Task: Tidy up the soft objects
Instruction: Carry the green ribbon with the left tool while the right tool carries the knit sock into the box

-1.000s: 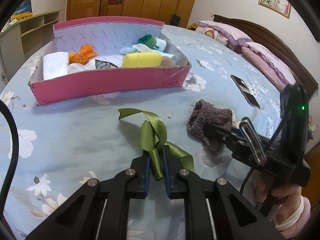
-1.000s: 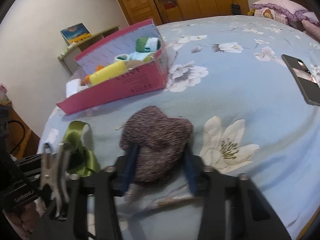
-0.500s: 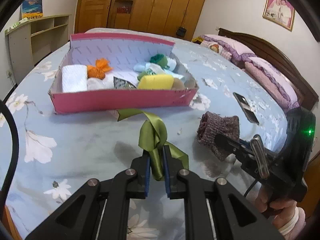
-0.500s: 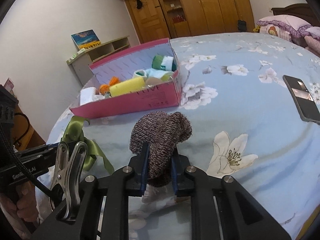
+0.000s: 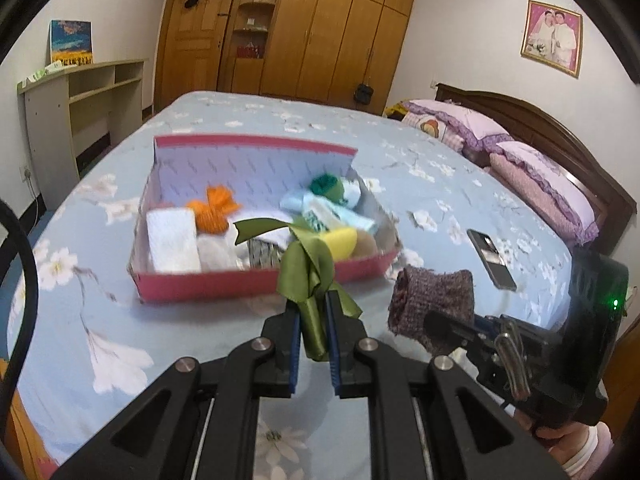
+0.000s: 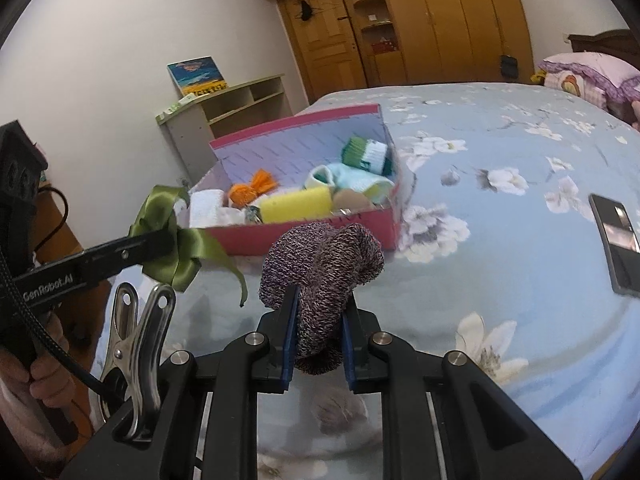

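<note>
Two handheld grippers are raised above a bed covered in a pale blue floral sheet (image 5: 100, 312). The left gripper (image 5: 313, 330) pinches a knotted olive-green satin ribbon (image 5: 306, 266) between its blue-padded fingers (image 5: 295, 344); the ribbon's loops and loose tails stand up above the fingertips, clear of the sheet. The right gripper (image 6: 318, 334) has its fingers (image 6: 289, 336) pressed against both sides of a rolled brown-and-purple knitted sock (image 6: 322, 258), whose bulk bulges over the fingertips and which hangs off the bed. Seen from the left wrist camera, the two grippers are side by side, the sock to the right of the ribbon.

Beyond them on the bed sits an open pink cardboard box (image 5: 224, 280) with a pale lilac patterned lining. It holds a folded white cloth (image 5: 172, 240), an orange yarn bundle (image 5: 214, 210), a yellow sponge (image 6: 296, 204), a pale blue knit item (image 6: 352, 180) and a green-and-white roll (image 6: 366, 154). A dark phone (image 6: 616, 244) lies flat on the sheet to the right, well apart from the box. Pink frilled pillows (image 5: 540, 184) rest against a dark wooden headboard, and a wooden wardrobe (image 5: 312, 32) stands behind
</note>
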